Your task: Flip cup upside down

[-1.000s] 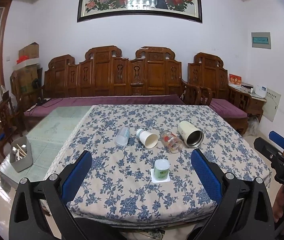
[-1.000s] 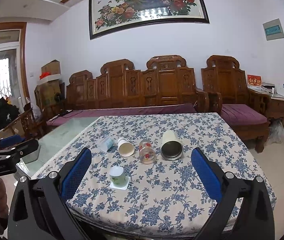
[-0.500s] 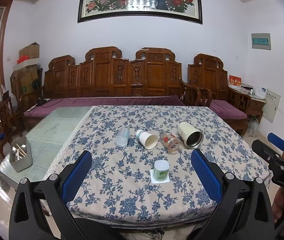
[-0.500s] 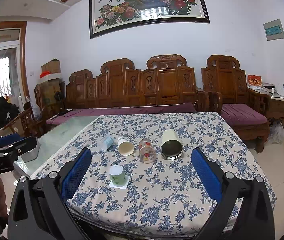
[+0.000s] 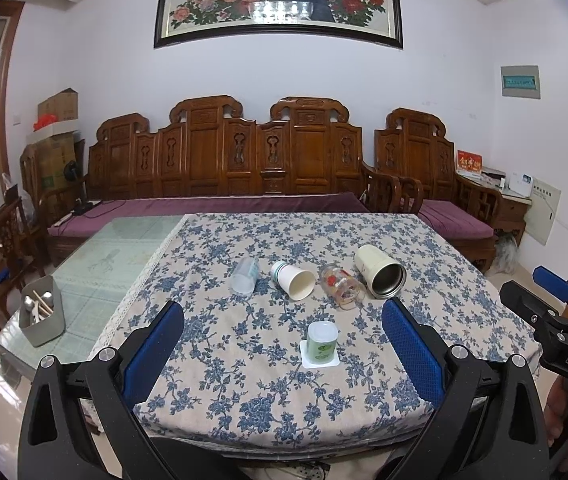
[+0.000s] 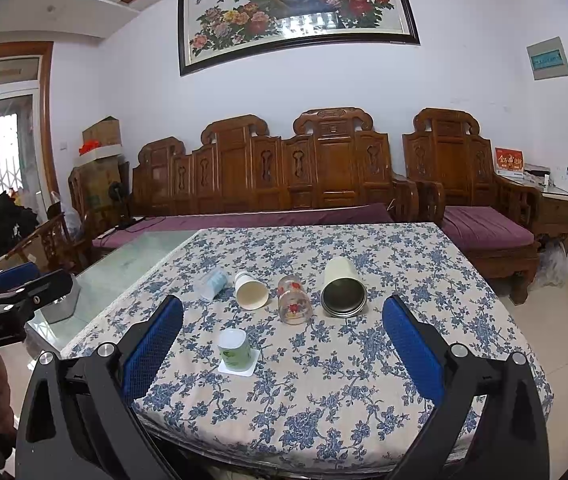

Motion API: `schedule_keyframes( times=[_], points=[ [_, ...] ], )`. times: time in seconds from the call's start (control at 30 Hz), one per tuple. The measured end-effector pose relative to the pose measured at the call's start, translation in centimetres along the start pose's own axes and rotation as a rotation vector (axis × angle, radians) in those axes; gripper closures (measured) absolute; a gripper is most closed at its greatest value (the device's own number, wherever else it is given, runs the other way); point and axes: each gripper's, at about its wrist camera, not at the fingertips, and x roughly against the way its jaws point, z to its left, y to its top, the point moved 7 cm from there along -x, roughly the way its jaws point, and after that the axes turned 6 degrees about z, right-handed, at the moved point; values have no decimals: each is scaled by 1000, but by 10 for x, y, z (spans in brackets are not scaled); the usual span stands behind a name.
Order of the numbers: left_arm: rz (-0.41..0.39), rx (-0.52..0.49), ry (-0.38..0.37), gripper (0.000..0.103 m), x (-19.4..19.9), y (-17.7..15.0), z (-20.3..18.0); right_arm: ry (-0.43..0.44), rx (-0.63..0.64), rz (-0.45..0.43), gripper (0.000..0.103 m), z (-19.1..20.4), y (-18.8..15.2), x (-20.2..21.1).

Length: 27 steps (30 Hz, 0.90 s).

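Both claws gape wide; only the left view shows what looks like chopsticks in the grey bin (image 5: 42,312).

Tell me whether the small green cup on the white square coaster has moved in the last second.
No. The small green cup sits on its white square coaster, on the same patch of the blue floral tablecloth; only the camera view shifted slightly.

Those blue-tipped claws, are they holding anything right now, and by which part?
Nothing is held. The left gripper and right gripper are both open and short of the table; the green cup stands untouched on its coaster.
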Motion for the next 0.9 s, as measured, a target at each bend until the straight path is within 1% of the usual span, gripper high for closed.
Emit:
schedule_keyframes(
  times=[0.9],
  points=[
    [-6, 4, -2, 8, -1, 1, 1, 3, 2, 0, 3, 2, -1, -1]
  ],
)
